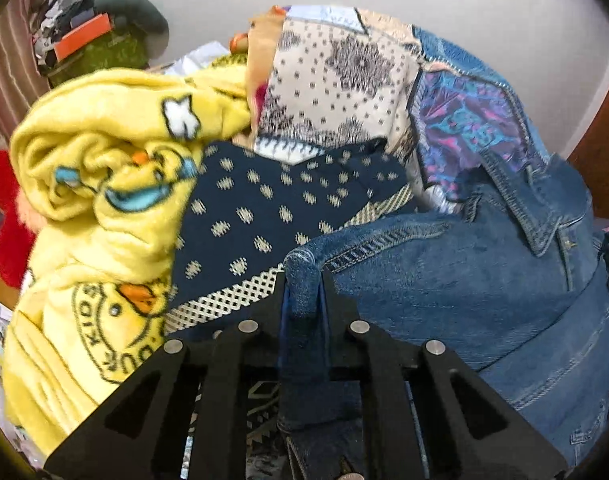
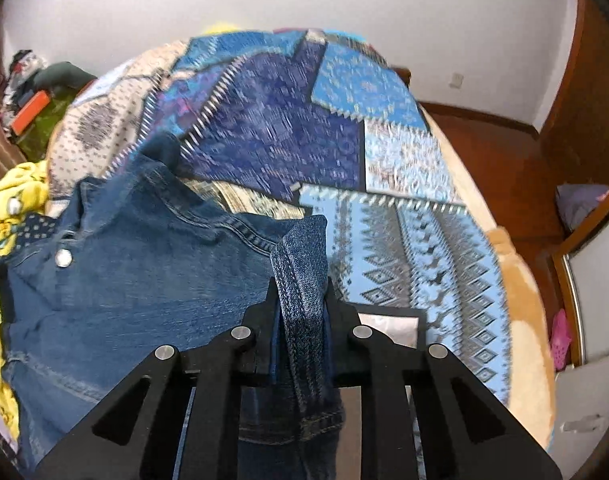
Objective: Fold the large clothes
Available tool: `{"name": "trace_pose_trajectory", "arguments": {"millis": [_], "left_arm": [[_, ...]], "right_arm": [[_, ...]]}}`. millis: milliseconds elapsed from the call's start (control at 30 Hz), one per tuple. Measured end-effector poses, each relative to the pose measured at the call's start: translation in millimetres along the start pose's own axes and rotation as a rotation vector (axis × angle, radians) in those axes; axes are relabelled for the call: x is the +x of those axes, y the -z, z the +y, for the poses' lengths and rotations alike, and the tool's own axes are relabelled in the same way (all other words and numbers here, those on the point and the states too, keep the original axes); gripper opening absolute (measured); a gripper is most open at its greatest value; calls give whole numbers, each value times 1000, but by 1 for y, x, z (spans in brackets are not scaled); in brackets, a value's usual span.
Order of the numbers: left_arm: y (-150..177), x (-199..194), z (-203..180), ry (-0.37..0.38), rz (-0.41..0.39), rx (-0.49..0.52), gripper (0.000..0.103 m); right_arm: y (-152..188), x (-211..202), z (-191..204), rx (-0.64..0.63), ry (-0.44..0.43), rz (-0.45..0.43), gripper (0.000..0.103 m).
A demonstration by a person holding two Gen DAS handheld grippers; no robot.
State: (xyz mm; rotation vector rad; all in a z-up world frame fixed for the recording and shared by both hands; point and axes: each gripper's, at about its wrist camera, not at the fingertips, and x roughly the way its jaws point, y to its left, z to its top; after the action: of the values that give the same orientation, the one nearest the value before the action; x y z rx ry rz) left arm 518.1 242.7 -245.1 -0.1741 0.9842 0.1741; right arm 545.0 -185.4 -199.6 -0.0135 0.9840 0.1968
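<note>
A blue denim jacket (image 1: 464, 280) lies on a patchwork bedspread (image 2: 344, 128). My left gripper (image 1: 303, 280) is shut on a folded edge of the denim, which sticks up between its black fingers. My right gripper (image 2: 300, 284) is shut on another denim edge with a stitched hem, held above the bed. The jacket (image 2: 124, 288) hangs to the left of the right gripper, collar and a metal snap button (image 2: 63, 258) showing.
A yellow fleece garment with duck prints (image 1: 104, 184) lies bunched left of the jacket. A navy patterned cloth (image 1: 272, 208) lies beside it. A clutter pile (image 1: 84, 32) stands at the far left wall. Wooden floor (image 2: 496, 152) and a cabinet (image 2: 592, 300) lie to the right of the bed.
</note>
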Motion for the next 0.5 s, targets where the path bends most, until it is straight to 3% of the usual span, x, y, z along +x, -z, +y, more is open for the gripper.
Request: {"name": "trace_pose_trajectory", "arguments": {"millis": [100, 233, 367, 500], "left_arm": [[4, 10, -1, -9, 25, -11, 16], [9, 3, -4, -44, 37, 0, 46], [12, -25, -12, -21, 14, 15, 50], [13, -73, -26, -2, -49, 42, 57]], "right_arm": [[8, 11, -4, 4, 42, 39, 30], [10, -3, -7, 13, 80, 52, 48], [11, -37, -5, -5, 62, 16, 52], [17, -81, 6, -23, 33, -46, 69]]}}
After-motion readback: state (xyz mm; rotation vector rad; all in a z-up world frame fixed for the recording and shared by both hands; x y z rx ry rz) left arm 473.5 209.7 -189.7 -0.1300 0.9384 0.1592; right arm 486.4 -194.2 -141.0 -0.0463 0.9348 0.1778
